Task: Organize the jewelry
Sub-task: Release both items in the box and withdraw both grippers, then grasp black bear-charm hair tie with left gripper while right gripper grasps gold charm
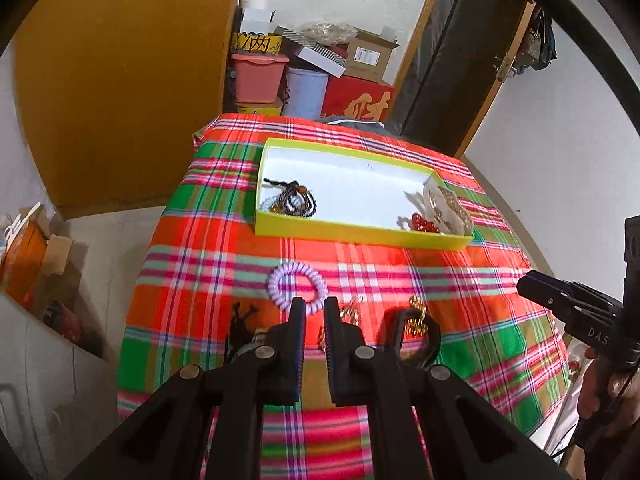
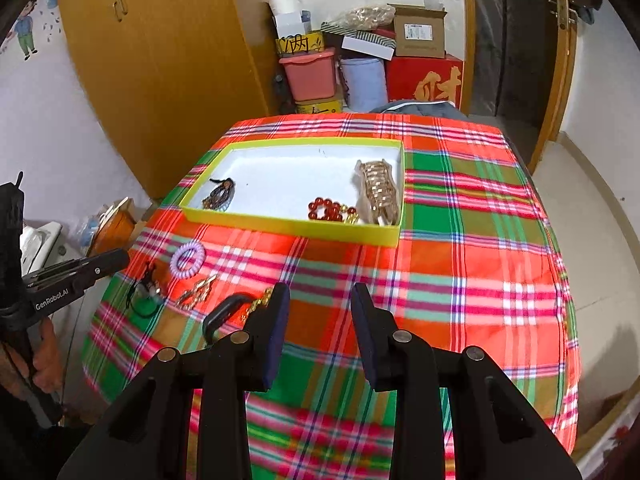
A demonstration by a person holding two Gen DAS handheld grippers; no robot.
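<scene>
In the left wrist view, the left claw [image 1: 314,312] is seen low over the desk [image 1: 460,280], which is draped in a glossy red, green and pink plaid cloth; its fingers are parted only narrowly and nothing is held between them. Just beyond the fingertips lies a pale lilac coiled plastic hair tie [image 1: 297,282], springy and ring-shaped, and it is judged to be the next piece to be picked up. For a clean pick, one finger would best be passed inside the ring and the other outside, so that one side of the soft coil is pinched rather than pushed along the slick cloth. Beside it lie a black corded pendant [image 1: 242,320], small gold-coloured chain pieces [image 1: 418,312] and a curved black plastic hair clip [image 1: 416,340]. Farther off stands the shallow yellow-green cardboard tray with a white floor [image 1: 360,236], where dark beaded bracelets [image 1: 296,200] are gathered at one end and round red glossy beads [image 1: 424,222] at the other. In the right wrist view, the right claw [image 2: 320,300] is held wide open and empty above bare cloth, well apart from the loose pieces at its left. A gold-toned, ribbed, metallic hair claw clip [image 2: 378,192] is seen in the tray's right end.
</scene>
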